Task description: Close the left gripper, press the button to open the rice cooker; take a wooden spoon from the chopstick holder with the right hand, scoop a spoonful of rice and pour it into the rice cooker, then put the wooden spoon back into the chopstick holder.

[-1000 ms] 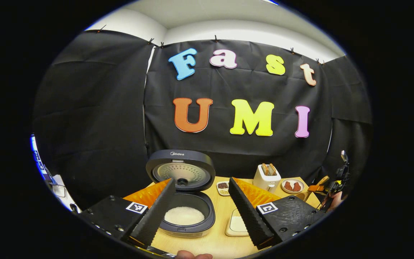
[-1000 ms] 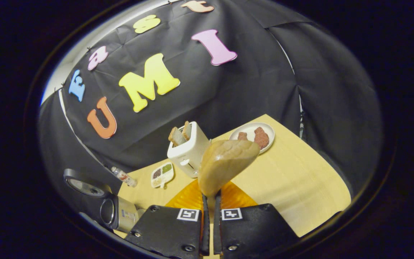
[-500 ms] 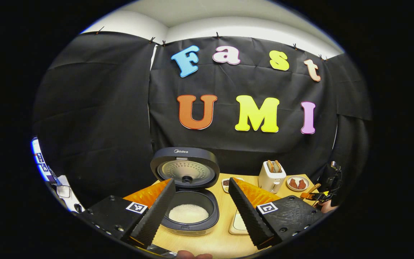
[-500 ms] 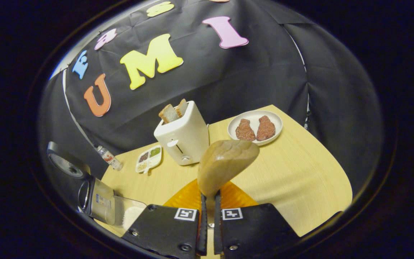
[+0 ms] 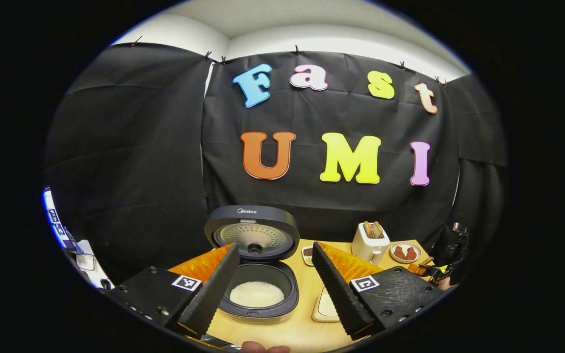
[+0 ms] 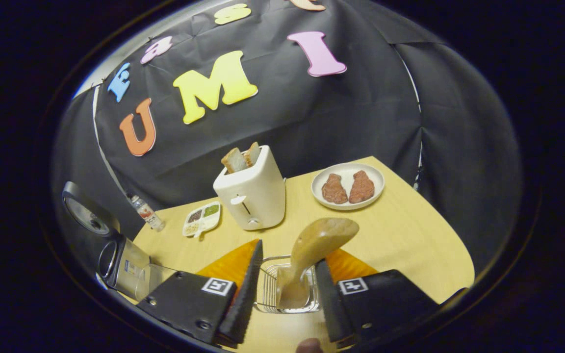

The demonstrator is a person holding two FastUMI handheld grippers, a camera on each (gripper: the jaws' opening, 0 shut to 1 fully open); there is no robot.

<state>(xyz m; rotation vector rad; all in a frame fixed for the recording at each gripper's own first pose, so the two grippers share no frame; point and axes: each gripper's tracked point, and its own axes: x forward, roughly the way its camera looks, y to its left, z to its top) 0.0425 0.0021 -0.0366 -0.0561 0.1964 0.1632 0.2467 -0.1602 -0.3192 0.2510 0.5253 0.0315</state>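
Left gripper view: left gripper [image 5: 275, 287] jaws apart, rice cooker [image 5: 258, 274] open between them on table [image 5: 307, 294], rice inside; right gripper view: right gripper [image 6: 285, 294] jaws apart, wooden spoon [image 6: 314, 250] standing unclamped between them in chopstick holder [image 6: 269, 284].

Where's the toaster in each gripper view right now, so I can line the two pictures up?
Left gripper view: the toaster stands small at the table's far right, past the open rice cooker.
Right gripper view: the toaster stands large at centre, beyond the wooden spoon.
Shared landmark: the plate with two brown pieces, just right of it.
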